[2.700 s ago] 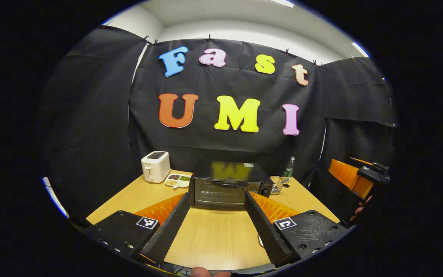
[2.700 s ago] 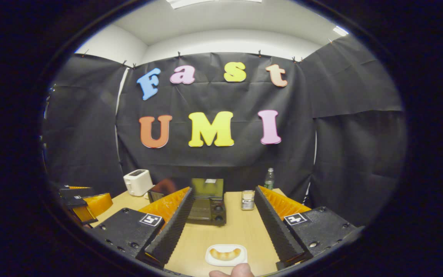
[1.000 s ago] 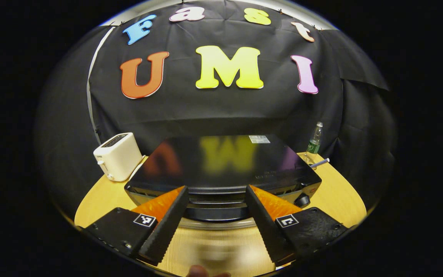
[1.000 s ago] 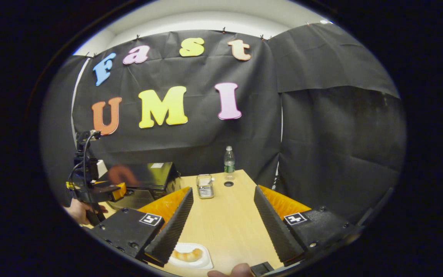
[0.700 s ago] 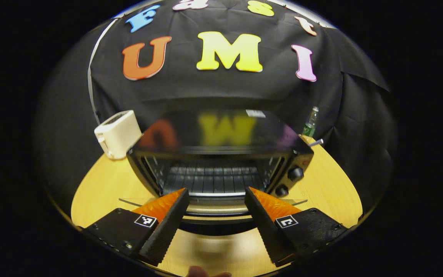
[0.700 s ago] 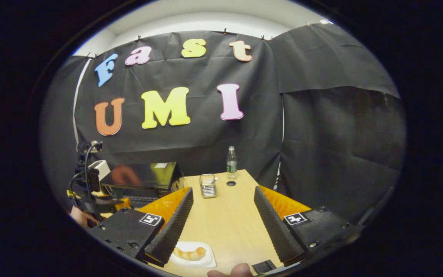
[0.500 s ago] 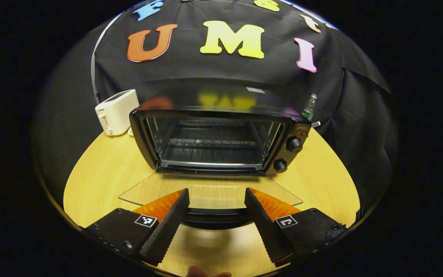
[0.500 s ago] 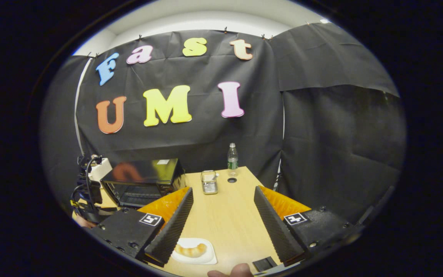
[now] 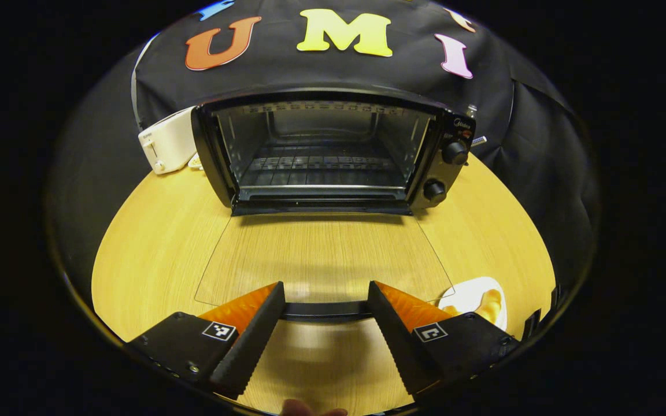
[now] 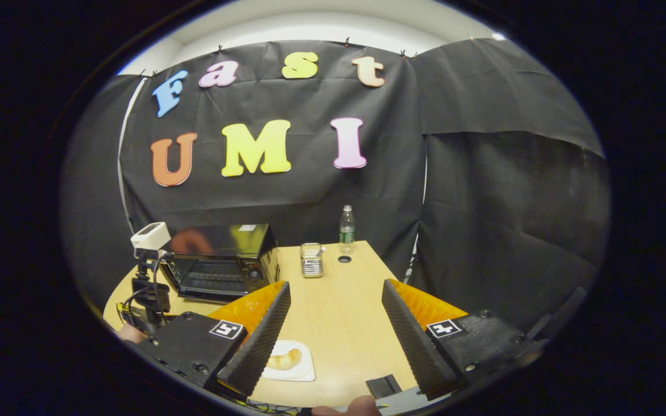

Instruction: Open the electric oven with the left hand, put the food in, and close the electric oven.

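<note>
The black electric oven (image 9: 321,150) stands wide open in the left gripper view, its wire rack bare. Its glass door (image 9: 321,254) lies flat over the table. The door's black handle (image 9: 324,311) runs crosswise between the fingers of my left gripper (image 9: 324,287), which is open and not pressing on it. A piece of bread (image 9: 492,300) lies on a white plate (image 9: 466,294) to the right of the door. In the right gripper view the bread (image 10: 285,359) on its plate (image 10: 301,370) sits beside the left finger of my open right gripper (image 10: 336,284); the oven (image 10: 223,260) is at far left.
A white toaster (image 9: 162,141) stands left of the oven. At the table's back are a wire basket (image 10: 311,260) and a water bottle (image 10: 346,222). A small black object (image 10: 384,386) lies at the front edge. Two knobs (image 9: 454,153) are on the oven's right side.
The oven door has swung down from shut to fully open while my left gripper drew back and down with the handle between its fingers. The right gripper has shifted only slightly.
</note>
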### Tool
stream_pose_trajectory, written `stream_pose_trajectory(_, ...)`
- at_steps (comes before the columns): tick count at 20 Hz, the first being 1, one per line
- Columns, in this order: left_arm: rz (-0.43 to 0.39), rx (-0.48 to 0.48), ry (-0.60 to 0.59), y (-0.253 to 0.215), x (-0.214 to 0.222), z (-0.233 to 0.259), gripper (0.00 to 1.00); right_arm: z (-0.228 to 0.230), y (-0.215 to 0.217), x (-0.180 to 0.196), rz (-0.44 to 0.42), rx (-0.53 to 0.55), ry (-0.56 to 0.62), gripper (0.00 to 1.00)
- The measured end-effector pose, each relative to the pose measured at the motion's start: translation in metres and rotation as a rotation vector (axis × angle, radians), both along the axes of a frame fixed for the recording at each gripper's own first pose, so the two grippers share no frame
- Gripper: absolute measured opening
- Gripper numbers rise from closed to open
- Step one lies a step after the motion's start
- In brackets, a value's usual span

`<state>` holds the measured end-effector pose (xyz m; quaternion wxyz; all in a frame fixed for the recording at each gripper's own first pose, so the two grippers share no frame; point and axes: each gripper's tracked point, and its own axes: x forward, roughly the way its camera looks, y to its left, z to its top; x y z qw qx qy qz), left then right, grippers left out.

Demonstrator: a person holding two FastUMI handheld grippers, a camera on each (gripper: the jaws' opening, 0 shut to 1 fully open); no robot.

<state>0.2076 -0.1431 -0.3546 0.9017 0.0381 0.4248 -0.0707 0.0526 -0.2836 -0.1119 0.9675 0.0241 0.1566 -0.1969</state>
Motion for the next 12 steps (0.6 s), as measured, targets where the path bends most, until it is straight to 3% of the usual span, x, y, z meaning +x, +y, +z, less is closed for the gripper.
stream_pose_trajectory(7,0.01,-0.01,-0.052,-0.001,0.003,0.009,0.97,-0.002,0.013,-0.009,0.039,0.002,0.027,1.0)
stream_pose_trajectory(12,0.038,-0.098,-0.155,-0.006,-0.003,0.059,0.95,-0.016,0.024,-0.006,0.085,0.031,0.083,1.0)
